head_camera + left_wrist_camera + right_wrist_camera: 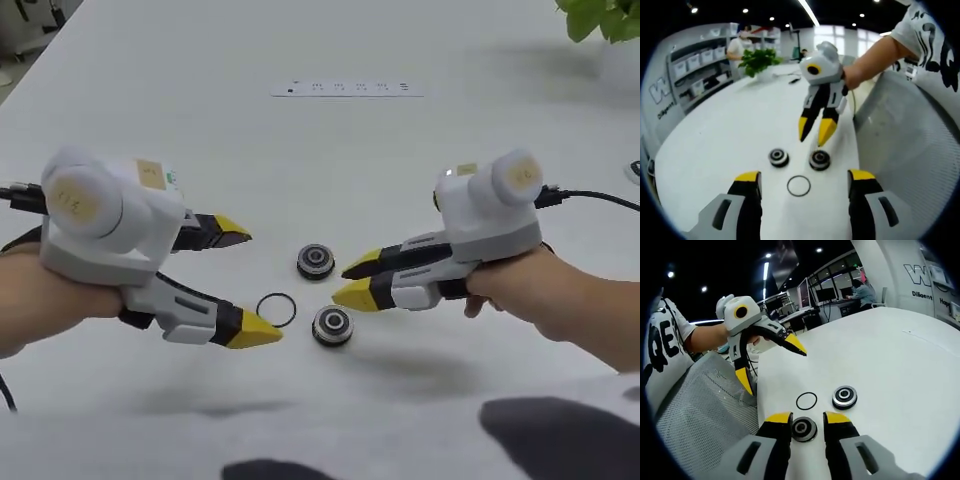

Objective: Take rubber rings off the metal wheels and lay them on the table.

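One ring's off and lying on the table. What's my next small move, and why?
Probably lower the right gripper and close its fingers on the near wheel, which lines up between them in the right gripper view. The loose ring lies flat on the table, and the left gripper is open, free to work that wheel's rubber.

The far wall (pixel 920 282) in the right gripper view carries a large "W" with "Diligent" beneath it; a further word beginning "Ha" runs off the side. The shirt (pixel 662 340) shows big black letters "QE". In the left gripper view the wall (pixel 662 100) also bears "W" and "Diligent". The marks on the strip (pixel 346 89) near the far edge of the counter (pixel 150 100) are too small to read.
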